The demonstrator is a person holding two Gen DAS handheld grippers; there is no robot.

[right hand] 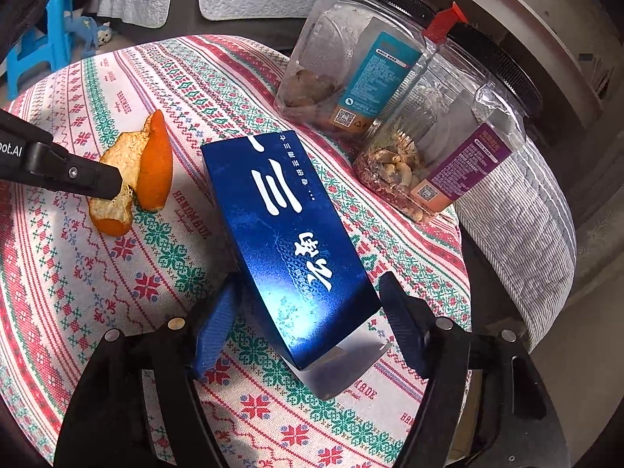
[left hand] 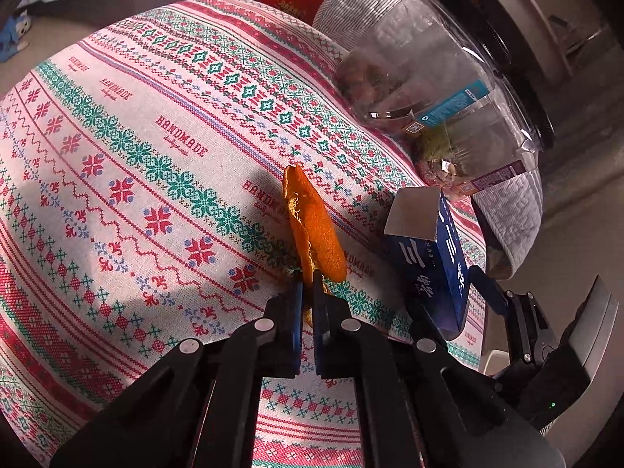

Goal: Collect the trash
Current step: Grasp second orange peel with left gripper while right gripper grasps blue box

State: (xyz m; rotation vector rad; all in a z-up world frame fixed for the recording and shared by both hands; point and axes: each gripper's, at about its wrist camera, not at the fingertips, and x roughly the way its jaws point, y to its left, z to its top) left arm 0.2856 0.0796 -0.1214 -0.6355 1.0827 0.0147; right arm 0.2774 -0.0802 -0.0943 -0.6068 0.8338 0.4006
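My left gripper [left hand: 308,292] is shut on an orange peel [left hand: 314,222] and holds it just above the patterned tablecloth [left hand: 136,148]. The peel [right hand: 134,171] and the left gripper also show at the left of the right wrist view. An empty blue carton [right hand: 288,245] with white characters lies on the cloth between the blue pads of my right gripper [right hand: 308,319]. The jaws stand wide on both sides of the carton's near open end, and I cannot tell if the pads touch it. The carton [left hand: 433,269] also shows at the right of the left wrist view.
Two clear plastic jars with black lids, one with a teal label [right hand: 351,62] and one with a purple label [right hand: 440,148], lie at the table's far right. A grey quilted cushion [right hand: 518,226] sits beyond the right edge. A blue stool [right hand: 43,39] stands far left.
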